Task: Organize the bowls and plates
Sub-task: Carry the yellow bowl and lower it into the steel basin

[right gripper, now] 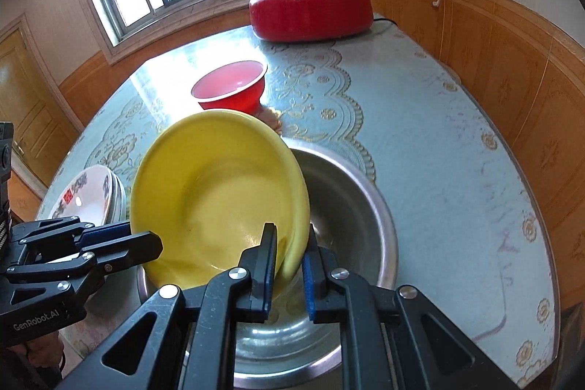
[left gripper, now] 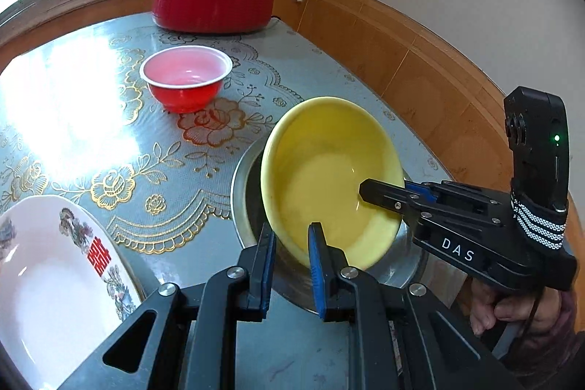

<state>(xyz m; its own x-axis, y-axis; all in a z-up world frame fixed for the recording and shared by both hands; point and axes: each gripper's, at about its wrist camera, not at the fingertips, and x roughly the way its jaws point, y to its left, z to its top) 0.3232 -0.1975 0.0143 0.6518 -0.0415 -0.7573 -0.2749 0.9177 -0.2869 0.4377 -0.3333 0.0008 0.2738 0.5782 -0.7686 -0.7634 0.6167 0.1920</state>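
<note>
A yellow bowl [left gripper: 329, 170] [right gripper: 219, 178] hangs tilted over a steel basin [left gripper: 239, 196] [right gripper: 351, 207] near the table's front. My left gripper [left gripper: 290, 243] [right gripper: 155, 245] is shut on the bowl's near left rim. On the opposite rim my right gripper [right gripper: 290, 245] [left gripper: 365, 194] is shut as well. A red bowl [left gripper: 186, 79] [right gripper: 230, 86] with a pale inside stands upright farther back. White patterned plates [left gripper: 47, 262] [right gripper: 84, 192] lie in a stack at the left. I cannot tell whether the yellow bowl's lower edge touches the basin.
A red electric pot [left gripper: 214, 2] [right gripper: 310, 13] with a grey lid stands at the table's far end by the wall. The table [left gripper: 91, 141] [right gripper: 438, 152] has a blue floral cover. Wood-panelled wall runs along its right side. A person's hand [left gripper: 512, 309] grips the right tool.
</note>
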